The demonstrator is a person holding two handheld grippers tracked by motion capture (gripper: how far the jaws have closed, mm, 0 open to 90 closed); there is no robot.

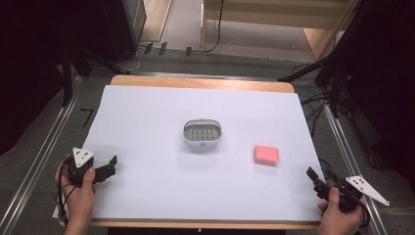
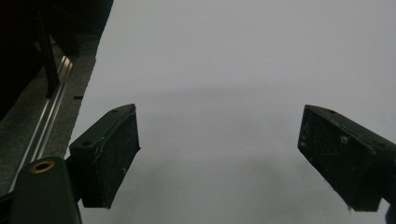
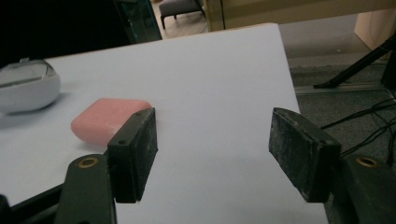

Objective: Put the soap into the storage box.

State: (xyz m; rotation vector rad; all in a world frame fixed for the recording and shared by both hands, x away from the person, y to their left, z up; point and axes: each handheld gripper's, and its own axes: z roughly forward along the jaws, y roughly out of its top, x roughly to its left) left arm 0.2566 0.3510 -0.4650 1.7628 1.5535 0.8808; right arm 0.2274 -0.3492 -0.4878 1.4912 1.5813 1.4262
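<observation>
The pink soap bar (image 1: 266, 154) is lying flat on the white sheet (image 1: 147, 186) that is covering the table (image 1: 195, 82), to the right of centre and toward the person's right side. It is a rounded, pillow-edged block, matte and evenly pink, with nothing touching it. In the right gripper view the same bar (image 3: 108, 120) is sitting just beyond the left-hand jaw, partly hidden behind it, not between the jaws.

The soap dish (image 1: 202, 132) is standing near the middle of the table, to the left of the bar and apart from it. It is a grey-white oval dish with a slotted draining insert, and nothing is lying in it.

The right gripper (image 1: 319, 179) is hovering at the near right corner of the sheet, pointing toward the bar but not yet reaching it. Its jaws are standing spread, with bare sheet between them. The left gripper (image 1: 111, 166) is waiting at the near left edge, well apart from both things, its jaws spread wide over bare sheet.

Judging from this, the work is at its opening step: the approach to the bar. The next move seems to call for the right gripper to advance and swing slightly so that the 2 jaws straddle the bar across its narrower side, then close. The smooth rounded edges could let it slip.
</observation>
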